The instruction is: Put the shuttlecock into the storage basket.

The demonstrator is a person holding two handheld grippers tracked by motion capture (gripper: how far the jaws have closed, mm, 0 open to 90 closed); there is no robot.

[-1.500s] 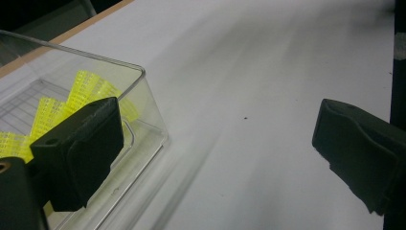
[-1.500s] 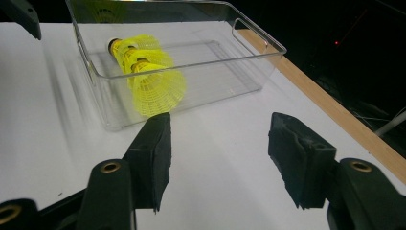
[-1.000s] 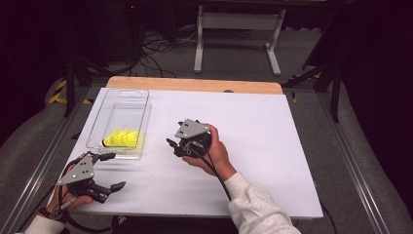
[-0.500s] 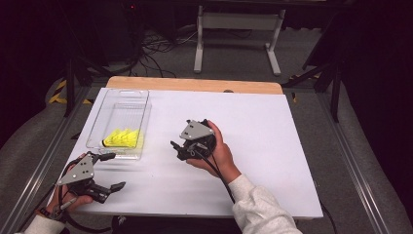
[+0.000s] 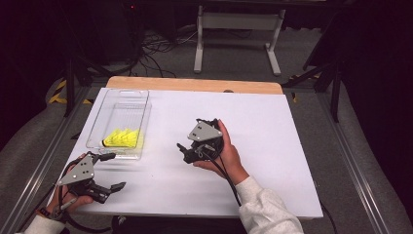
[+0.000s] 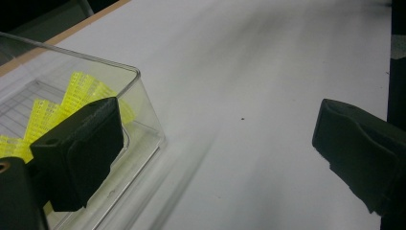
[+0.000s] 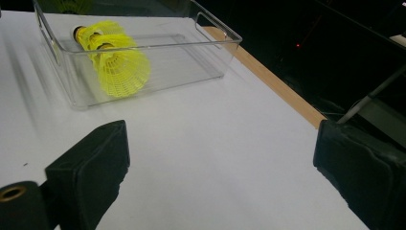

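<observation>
High view, your left gripper [image 5: 111, 170]: lower left of the frame, at the table's near-left corner, jaws spread wide with nothing between them.
High view, your right gripper [image 5: 187, 152]: centre of the frame, held in your right hand [image 5: 225, 155] over bare white table; it faces left toward the bin.
Right gripper view, jaws: released and far apart, with white surface between them.
Shuttlecocks [image 5: 122, 138]: yellow, lying in the near end of the clear plastic bin [image 5: 142, 119], left of centre in the high view; neither gripper touches them.
Bin edges: in the left gripper view, the rounded near corner [image 6: 136, 72] sits just beyond your left jaw at the frame's left; the rim stands above the table.
Table [image 5: 272, 146] edges: wooden strip along the far side; white sheet ends close to your left hand.
Open room: wide bare surface right of centre and between the two grippers.
</observation>
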